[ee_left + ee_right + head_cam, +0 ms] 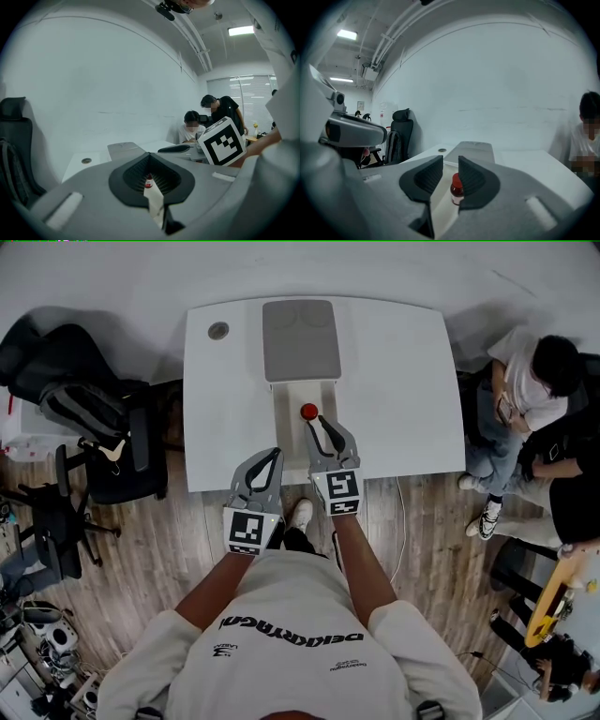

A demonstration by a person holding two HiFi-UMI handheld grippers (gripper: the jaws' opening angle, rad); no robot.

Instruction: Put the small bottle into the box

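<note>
A small bottle with a red cap (308,411) stands upright inside the open white box (286,418) on the white table (403,390). The box's grey lid (300,338) lies folded back behind it. My right gripper (322,427) hovers over the box's near end, jaws partly apart and not touching anything. In the right gripper view the bottle (457,186) shows beyond the right gripper (450,161), partly hidden by one jaw. My left gripper (271,456) hangs at the table's front edge, left of the box, shut and empty. The left gripper view shows the left gripper (150,157) with the bottle (148,183) far off.
A round cable hole (218,330) sits at the table's far left corner. An office chair with a backpack (84,409) stands left of the table. Two people (525,381) sit at the right side. Wooden floor lies below the front edge.
</note>
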